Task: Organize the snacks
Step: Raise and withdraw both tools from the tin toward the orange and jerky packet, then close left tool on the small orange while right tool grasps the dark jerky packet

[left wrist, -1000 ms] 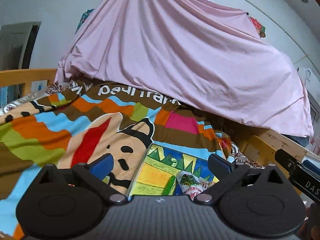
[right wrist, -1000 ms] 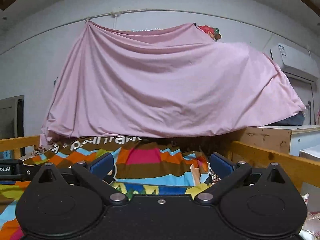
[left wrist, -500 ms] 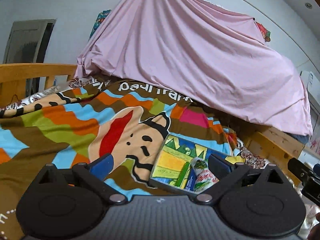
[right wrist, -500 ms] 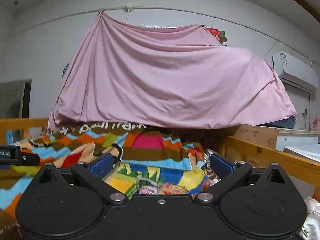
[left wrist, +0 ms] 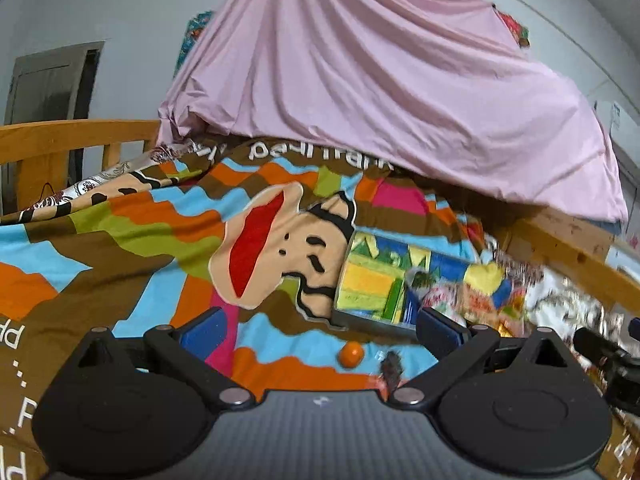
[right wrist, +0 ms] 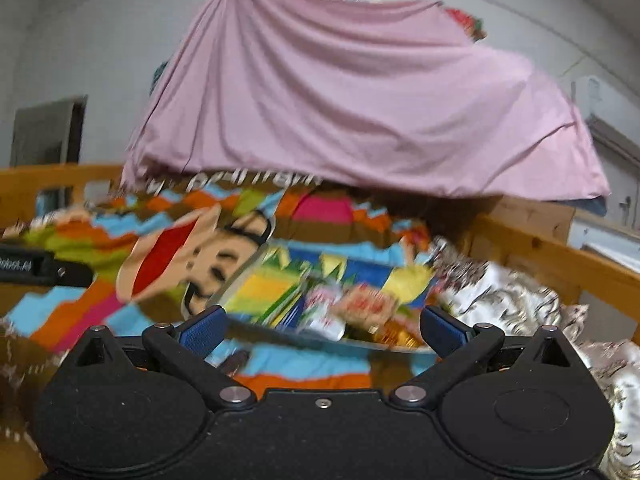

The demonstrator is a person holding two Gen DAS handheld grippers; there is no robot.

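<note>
Since neither claw grips anything: the sorting looks barely begun, by my reading.
Left gripper [left wrist: 320,334]: blue-padded fingers spread wide, empty, hanging over the bright patchwork cartoon-face blanket [left wrist: 132,240].
Right gripper [right wrist: 320,330]: fingers likewise wide apart and empty, facing the tray's near edge.
Snack tray [left wrist: 362,284]: a shallow rectangular box with a colourful blue, yellow and green printed liner, lying on the blanket to the right of the cartoon face.
Already in the tray: a few crinkly snack packets [right wrist: 340,308] in white, red and gold wrappers; both views blur them, so their number cannot be told.
Loose on the blanket: a small round orange sweet or fruit [left wrist: 351,354] and a small dark scrap-like item [left wrist: 390,368], both just in front of the tray, outside it.
Left to do, as I judge: pick up those two strays and place them in the tray, and perhaps tidy the packets inside.
Backdrop: a draped pink sheet [left wrist: 380,92] hangs behind the bed's wooden rail [left wrist: 72,136].
</note>
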